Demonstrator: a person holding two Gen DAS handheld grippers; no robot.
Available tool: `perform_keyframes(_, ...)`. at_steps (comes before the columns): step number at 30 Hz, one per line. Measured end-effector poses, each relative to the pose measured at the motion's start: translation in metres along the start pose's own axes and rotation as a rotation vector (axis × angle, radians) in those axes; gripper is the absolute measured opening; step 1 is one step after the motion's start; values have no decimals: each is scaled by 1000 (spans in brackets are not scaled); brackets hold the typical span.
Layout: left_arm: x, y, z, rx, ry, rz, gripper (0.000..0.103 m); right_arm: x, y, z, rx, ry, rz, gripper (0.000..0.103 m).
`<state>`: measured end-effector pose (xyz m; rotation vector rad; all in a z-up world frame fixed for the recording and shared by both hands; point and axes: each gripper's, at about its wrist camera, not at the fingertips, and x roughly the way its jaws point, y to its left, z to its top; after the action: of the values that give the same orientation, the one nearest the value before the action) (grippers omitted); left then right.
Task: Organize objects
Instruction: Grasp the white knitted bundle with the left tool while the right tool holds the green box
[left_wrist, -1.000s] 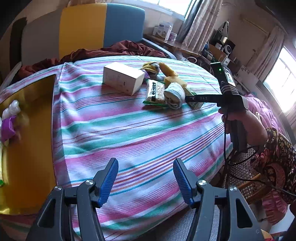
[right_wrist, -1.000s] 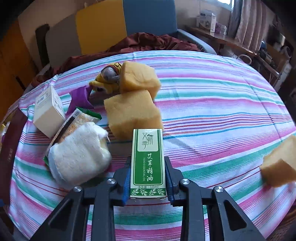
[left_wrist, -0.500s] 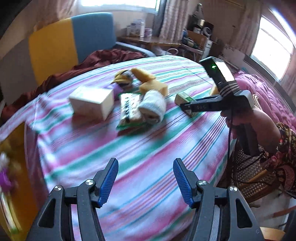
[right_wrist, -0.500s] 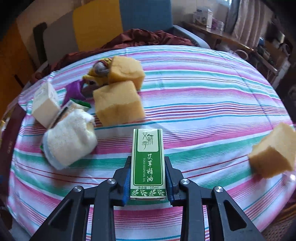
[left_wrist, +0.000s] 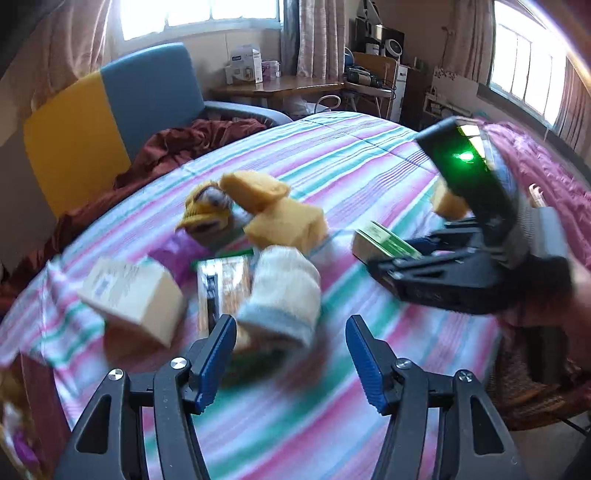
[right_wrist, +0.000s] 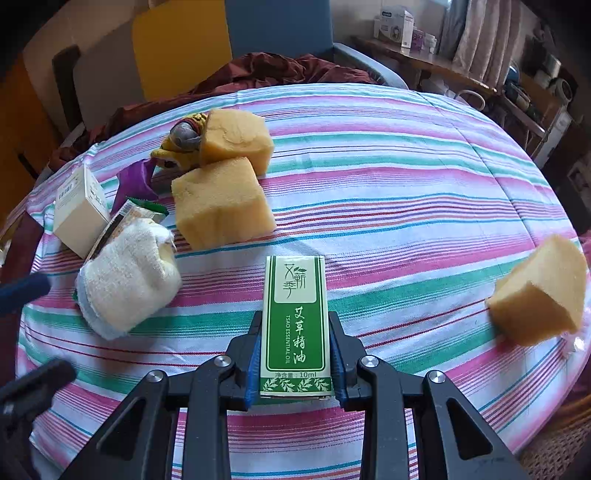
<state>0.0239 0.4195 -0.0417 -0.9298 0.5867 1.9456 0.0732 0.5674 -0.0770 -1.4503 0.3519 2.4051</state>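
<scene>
My right gripper is shut on a green and white essential oil box, held above the striped tablecloth; box and gripper also show in the left wrist view. My left gripper is open and empty, close in front of a rolled white towel. Around the towel lie a snack packet, a white carton, two yellow sponges, a yellow toy and a purple wrapper. A third sponge lies alone at the right edge.
A yellow and blue chair with a dark red cloth stands behind the table. A wooden desk with boxes is by the window. The table drops off close to the right sponge.
My left gripper has swung right and forward, from the table's left side up to the towel and the pile. My right gripper still holds the box and has drawn back slightly from the pile.
</scene>
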Motion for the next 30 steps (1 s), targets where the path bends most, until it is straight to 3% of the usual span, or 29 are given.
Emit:
perform_keyframes(7, 25, -15, 9, 138, 11, 44, 62, -1, -3, -1, 36, 6, 24, 31)
perform_keyframes(16, 36, -21, -1, 149, -62, 91, 59, 0, -6, 2, 54, 7, 38, 31)
perform_keyframes(19, 35, -17, -3, 126, -98, 96, 48, 0, -6, 1, 51, 6, 37, 31)
perform_keyframes(23, 29, 4, -12, -12, -123, 24, 45, 0, -6, 2, 53, 3, 43, 31)
perform_keyframes(30, 12, 6, -34, -66, -181, 72, 44, 0, -1, 1, 32, -3, 46, 31)
